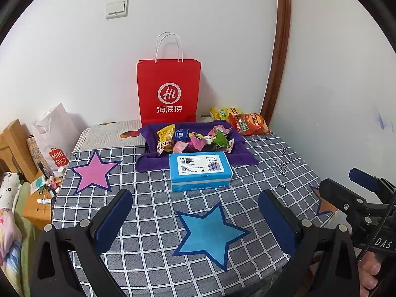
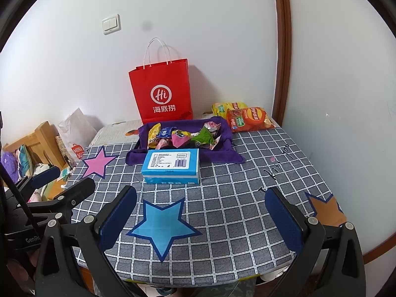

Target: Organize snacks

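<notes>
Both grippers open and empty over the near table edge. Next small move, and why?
Probably advance the right gripper toward the red chip bag. It and the yellow bag lie outside the purple-lined tray, on its right side, while small snacks already sit inside. The blue box blocks the straight path, so go to its right.
</notes>
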